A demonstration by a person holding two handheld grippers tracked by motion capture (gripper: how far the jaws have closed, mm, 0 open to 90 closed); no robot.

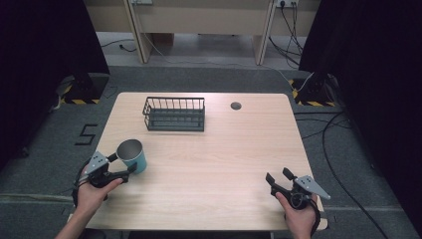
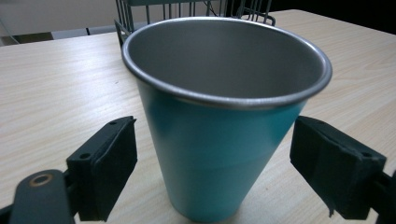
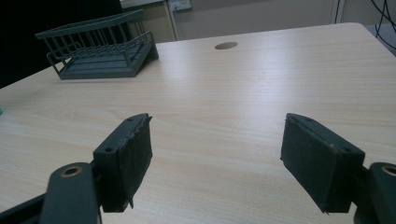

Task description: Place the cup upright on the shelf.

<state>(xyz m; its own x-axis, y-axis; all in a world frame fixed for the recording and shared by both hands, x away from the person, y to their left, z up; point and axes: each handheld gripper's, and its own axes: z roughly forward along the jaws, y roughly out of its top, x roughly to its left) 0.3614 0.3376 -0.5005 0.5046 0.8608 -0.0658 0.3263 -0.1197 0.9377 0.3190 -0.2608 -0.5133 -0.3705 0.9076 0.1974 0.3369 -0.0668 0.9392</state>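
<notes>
Cup: teal outside, bare metal inside, standing upright on the tabletop near its front left corner. In the left gripper view the cup sits between the two pads, mouth wide, base narrow.

Left tongs: spread wide around the cup, one jaw on each side of its lower half. Left gripper view shows clear tabletop between each pad and the cup wall; no contact on either side. Nothing gripped. The person's left hand holds the tool at the tabletop's front left edge.

Right tongs: spread wide, nothing between the jaws. Right gripper view shows bare wood between the two pads. Held by the right hand near the front right corner, well apart from the cup.

Wire basket: dark, at the rear of the tabletop left of centre, behind the cup and apart from it. Round cable hole to the basket's right.
</notes>
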